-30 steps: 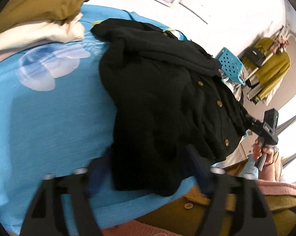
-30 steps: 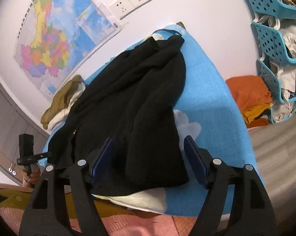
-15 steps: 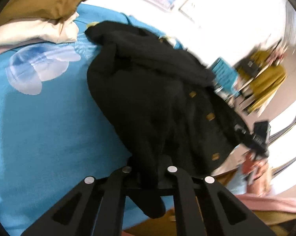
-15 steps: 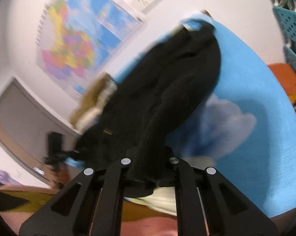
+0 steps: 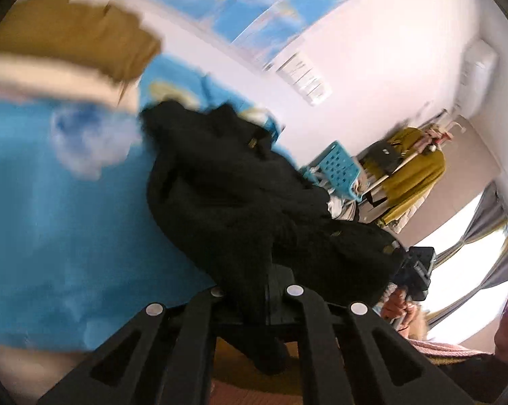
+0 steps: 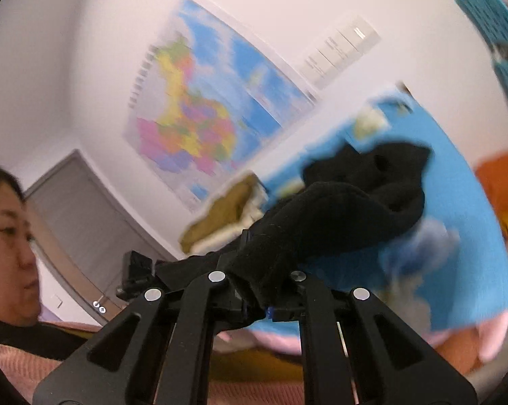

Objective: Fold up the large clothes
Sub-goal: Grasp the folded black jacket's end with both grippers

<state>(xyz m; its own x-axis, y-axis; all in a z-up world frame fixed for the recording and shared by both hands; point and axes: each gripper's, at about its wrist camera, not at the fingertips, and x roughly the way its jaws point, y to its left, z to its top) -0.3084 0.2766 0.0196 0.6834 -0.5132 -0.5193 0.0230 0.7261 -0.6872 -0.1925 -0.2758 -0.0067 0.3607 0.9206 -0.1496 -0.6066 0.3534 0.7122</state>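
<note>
The black coat (image 5: 240, 202) ran from both closed jaws toward the frame centre, its far end on the blue bed (image 5: 51, 219). The left gripper (image 5: 257, 297) and right gripper (image 6: 257, 290) each clamped a near edge, equally close.

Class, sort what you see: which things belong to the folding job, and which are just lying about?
Job:
black buttoned knit cardigan
left tongs
right tongs
blue cloud-print bedsheet

Lying about:
brown and cream folded clothes
turquoise perforated plastic basket
coloured wall map
</note>
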